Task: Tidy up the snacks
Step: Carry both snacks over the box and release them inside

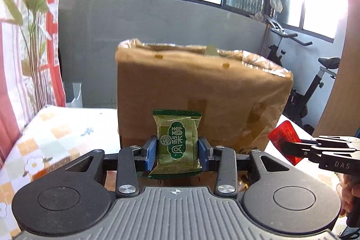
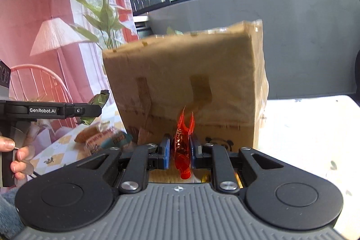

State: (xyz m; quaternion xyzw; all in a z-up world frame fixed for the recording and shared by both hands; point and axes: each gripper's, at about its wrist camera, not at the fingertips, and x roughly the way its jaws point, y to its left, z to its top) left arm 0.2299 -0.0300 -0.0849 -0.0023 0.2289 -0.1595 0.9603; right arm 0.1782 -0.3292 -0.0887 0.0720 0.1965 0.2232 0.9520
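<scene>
My left gripper is shut on a green snack packet, held upright between its blue pads in front of a tall brown cardboard box. My right gripper is shut on a thin red snack wrapper, seen edge-on, before the same box. In the left wrist view the right gripper comes in from the right with the red wrapper. In the right wrist view the left gripper shows at the left, the green packet at its tip.
The box stands on a table with a checked floral cloth. Several more snack packets lie at the box's left foot. A plant, curtain and lamp stand behind at left, an exercise bike at right. A person's hand holds the left gripper.
</scene>
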